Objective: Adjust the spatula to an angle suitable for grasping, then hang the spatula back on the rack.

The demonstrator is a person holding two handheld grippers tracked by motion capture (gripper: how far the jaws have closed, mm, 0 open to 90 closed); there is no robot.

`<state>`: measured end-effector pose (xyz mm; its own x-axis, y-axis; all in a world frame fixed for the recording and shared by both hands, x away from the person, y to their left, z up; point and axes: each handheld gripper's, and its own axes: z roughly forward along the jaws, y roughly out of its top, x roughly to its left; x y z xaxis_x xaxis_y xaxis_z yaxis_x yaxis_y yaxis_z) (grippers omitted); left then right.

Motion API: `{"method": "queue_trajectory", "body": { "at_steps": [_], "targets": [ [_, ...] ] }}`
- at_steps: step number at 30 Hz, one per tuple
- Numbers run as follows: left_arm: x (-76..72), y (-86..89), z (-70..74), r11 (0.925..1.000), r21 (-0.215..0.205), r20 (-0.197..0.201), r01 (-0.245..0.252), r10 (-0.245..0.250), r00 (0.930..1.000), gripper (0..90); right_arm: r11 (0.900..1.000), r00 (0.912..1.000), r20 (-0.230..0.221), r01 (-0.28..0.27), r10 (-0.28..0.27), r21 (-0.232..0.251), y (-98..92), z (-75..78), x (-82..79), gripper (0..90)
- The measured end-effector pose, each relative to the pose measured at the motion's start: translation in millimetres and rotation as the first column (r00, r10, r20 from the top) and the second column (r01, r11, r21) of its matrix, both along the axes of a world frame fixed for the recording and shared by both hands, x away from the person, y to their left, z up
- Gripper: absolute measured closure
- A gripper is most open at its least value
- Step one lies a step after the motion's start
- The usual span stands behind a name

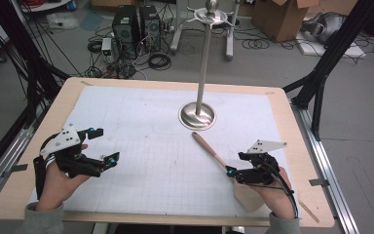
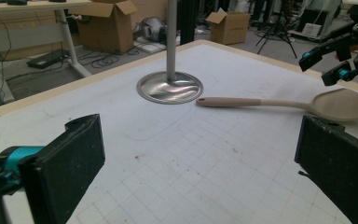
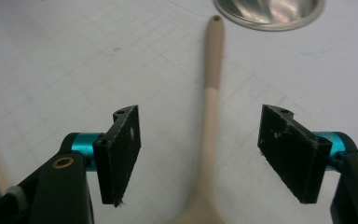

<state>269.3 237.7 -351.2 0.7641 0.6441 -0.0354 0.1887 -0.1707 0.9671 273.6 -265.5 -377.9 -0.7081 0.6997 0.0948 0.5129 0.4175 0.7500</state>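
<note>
Where it lies on the mat, spatula point(image 3: 208, 140) between, untouched by, right gripper's point(image 3: 200, 154) wide-open jaws.

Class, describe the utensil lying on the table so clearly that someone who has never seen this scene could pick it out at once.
Start at the metal stand with its round base, upright on the white gridded mat. Just in front of that base lies a beige spatula, its handle tip nearest the base, its flat blade under the right gripper. It is the only loose, wood-coloured thing on the mat.
</note>
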Motion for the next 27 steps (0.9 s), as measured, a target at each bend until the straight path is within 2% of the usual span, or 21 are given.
{"method": "queue_trajectory", "body": {
  "at_steps": [2,5,9,11,15,16,27],
  "targets": [
    [-0.6,1.7,-0.1,1.0,0.001,0.002,-0.005,0.005,1.0,1.9,1.0,0.9999,-0.009,-0.007,0.007,-0.012,0.1,1.3,1.4,28.9],
    [-1.3,2.9,0.1,1.0,0.004,0.001,-0.009,0.009,1.0,1.9,1.0,1.0,-0.001,0.0,0.0,0.012,-1.4,3.7,1.6,28.9],
    [-3.9,4.7,2.2,1.0,0.0,0.01,-0.007,0.007,0.9999,1.9,1.0,0.9994,0.026,0.025,-0.025,0.005,0.2,7.3,1.7,28.9],
    [-4.2,6.7,2.8,0.9999,-0.004,0.012,-0.011,0.011,0.9999,1.9,0.999,0.9987,0.029,0.041,-0.041,-0.018,-0.3,4.9,2.5,28.9],
    [-4.9,7.9,3.5,0.9999,-0.009,0.012,-0.009,0.009,0.9999,1.9,0.998,0.998,0.019,0.061,-0.06,-0.02,-1.9,1.6,4.0,28.9],
    [-5.5,7.5,3.9,0.9999,-0.013,0.014,-0.008,0.008,0.9999,1.9,0.997,0.9975,0.019,0.068,-0.068,-0.034,-3.2,-1.1,5.8,28.9],
    [-4.2,6.5,4.6,0.9999,-0.01,0.017,-0.006,0.006,0.9998,1.9,0.995,0.9965,0.019,0.083,-0.082,-0.056,-2.2,-7.9,9.8,29.0]
  ]
}}
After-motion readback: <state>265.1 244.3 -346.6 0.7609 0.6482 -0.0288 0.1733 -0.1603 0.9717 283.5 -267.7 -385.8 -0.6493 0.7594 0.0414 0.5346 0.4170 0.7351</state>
